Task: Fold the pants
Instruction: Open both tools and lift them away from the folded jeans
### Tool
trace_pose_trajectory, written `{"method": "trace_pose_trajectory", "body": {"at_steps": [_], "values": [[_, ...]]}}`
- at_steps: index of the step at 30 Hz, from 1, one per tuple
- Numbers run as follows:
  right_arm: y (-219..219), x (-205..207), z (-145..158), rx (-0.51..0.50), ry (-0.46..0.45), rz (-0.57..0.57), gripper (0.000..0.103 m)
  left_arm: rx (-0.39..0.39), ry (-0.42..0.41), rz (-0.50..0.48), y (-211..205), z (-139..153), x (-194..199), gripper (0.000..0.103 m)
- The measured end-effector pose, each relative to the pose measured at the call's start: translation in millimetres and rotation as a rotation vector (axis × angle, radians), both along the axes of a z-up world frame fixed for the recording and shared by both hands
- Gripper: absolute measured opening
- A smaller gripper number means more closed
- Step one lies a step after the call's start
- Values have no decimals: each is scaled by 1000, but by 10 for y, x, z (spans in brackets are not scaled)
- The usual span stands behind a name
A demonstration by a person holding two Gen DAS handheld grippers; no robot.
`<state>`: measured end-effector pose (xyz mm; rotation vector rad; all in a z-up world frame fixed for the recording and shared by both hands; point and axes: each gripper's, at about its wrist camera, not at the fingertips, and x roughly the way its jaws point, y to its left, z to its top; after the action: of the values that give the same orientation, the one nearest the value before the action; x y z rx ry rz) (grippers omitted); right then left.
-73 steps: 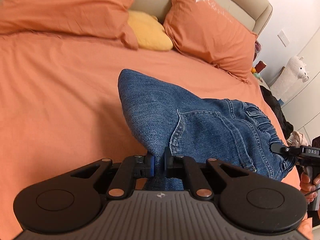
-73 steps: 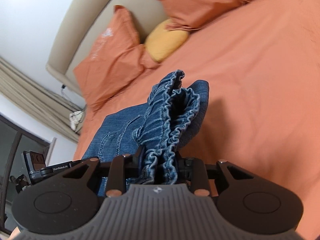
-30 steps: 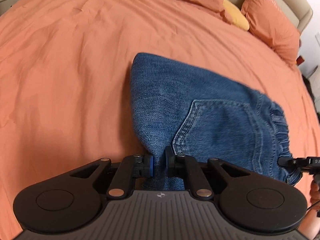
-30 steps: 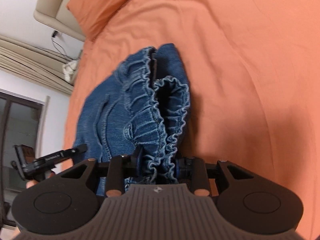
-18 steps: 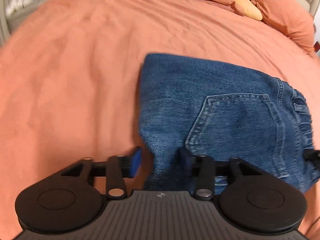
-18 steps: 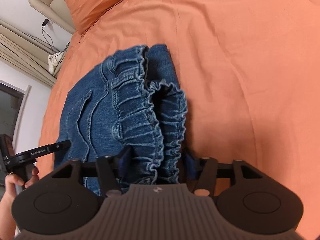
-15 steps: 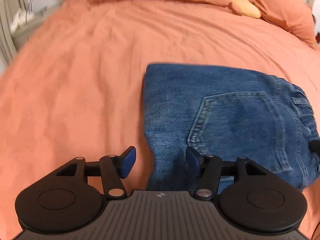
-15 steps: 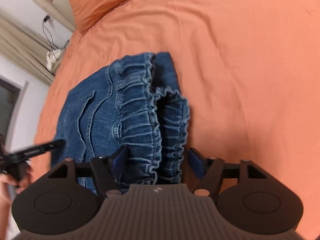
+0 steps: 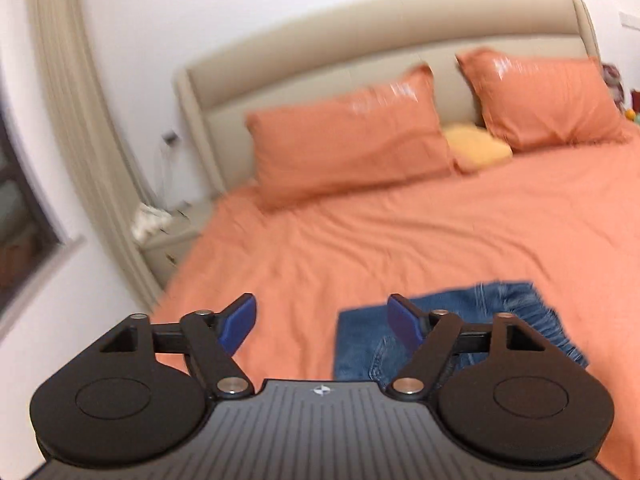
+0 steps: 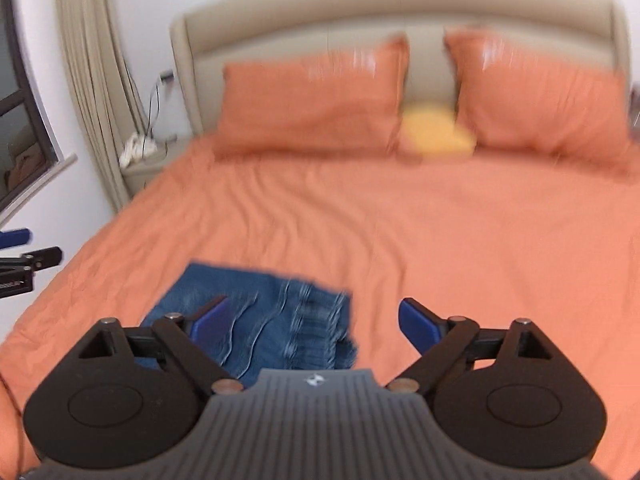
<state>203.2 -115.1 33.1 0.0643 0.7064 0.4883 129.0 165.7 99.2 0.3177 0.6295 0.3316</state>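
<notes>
The blue denim pants [image 9: 472,320] lie folded into a compact rectangle on the orange bed [image 9: 360,240], near its front edge. They also show in the right wrist view [image 10: 260,312], waistband to the right. My left gripper [image 9: 322,322] is open and empty, raised above and behind the pants' left edge. My right gripper [image 10: 314,320] is open and empty, raised above the waistband side. Both views are blurred by motion.
Two orange pillows [image 9: 348,140] [image 9: 544,100] and a yellow cushion [image 9: 476,146] lean on the beige headboard [image 9: 320,60]. A nightstand [image 9: 168,240] and curtain [image 9: 72,120] stand to the left. The left gripper's tip [image 10: 24,260] shows at the right wrist view's left edge.
Both grippers have opened and let go of the pants, then pulled back and tilted up. The pants now rest flat on the bed.
</notes>
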Motion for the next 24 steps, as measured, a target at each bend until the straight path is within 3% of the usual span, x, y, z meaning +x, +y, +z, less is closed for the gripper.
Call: {"method": "trace_pose_trajectory", "body": {"at_steps": [3,5,8,12,15,24], "values": [[-109,-476,314,-41,-154,-24,98,2,-72,35,-284,187,-326,94],[-207,-800,441,-47,-240,-44,98,-31,-107,47,-452,237,-520,94],[-389,-1211,532,-28,-296,-71,98,-60,-123,43,-708,232,-766,99],[-511,-1685,498,-19,-339,-119,98,-38,-89,51,-1004,36,-948,99],[-574,-1988,385,-28,-347,-158,98,-115,-42,40,-1087,-129,-1019,99],[-578,-2329,-101,-36,-280,-183,98,-211,51,64,-1187,-485,-1234,99]]}}
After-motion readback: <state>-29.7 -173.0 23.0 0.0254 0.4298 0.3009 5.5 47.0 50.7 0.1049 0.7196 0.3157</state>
